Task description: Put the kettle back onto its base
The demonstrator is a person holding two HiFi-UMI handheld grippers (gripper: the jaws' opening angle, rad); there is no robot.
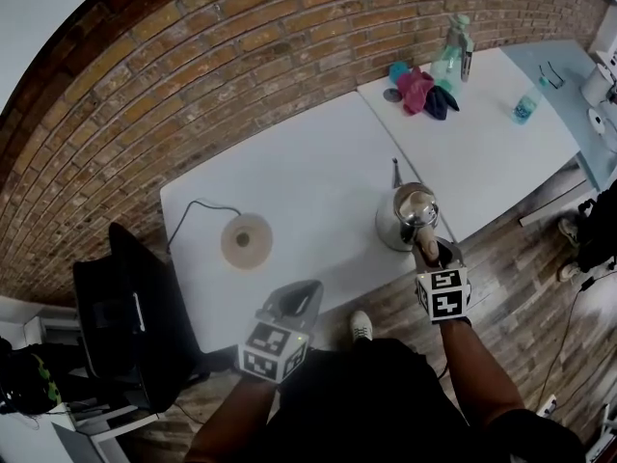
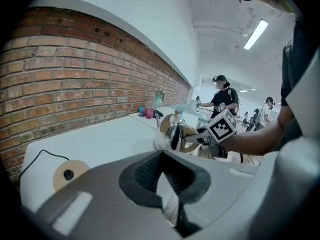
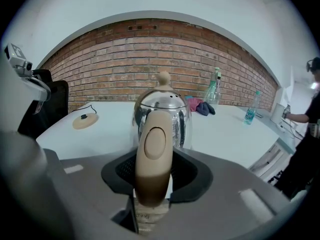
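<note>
A shiny steel kettle [image 1: 405,215] with a beige handle [image 3: 152,159] stands near the front edge of the white table [image 1: 308,162]. My right gripper [image 1: 429,251] reaches it from the front. In the right gripper view its jaws [image 3: 152,186] sit closed on that handle, and the kettle body [image 3: 162,111] rises just behind. The round beige base [image 1: 246,240] lies to the kettle's left with its black cord. My left gripper [image 1: 294,302] hovers off the table's front edge, slightly open with nothing in it [image 2: 165,184]. From there I see the base [image 2: 67,174] and the kettle [image 2: 172,129].
A second white table [image 1: 482,133] adjoins at the right, carrying bunched cloths [image 1: 421,93], a spray bottle [image 1: 453,46] and a small blue bottle [image 1: 525,107]. A black chair [image 1: 125,307] stands at the left. A brick wall backs the tables. Other people stand beyond [image 2: 222,101].
</note>
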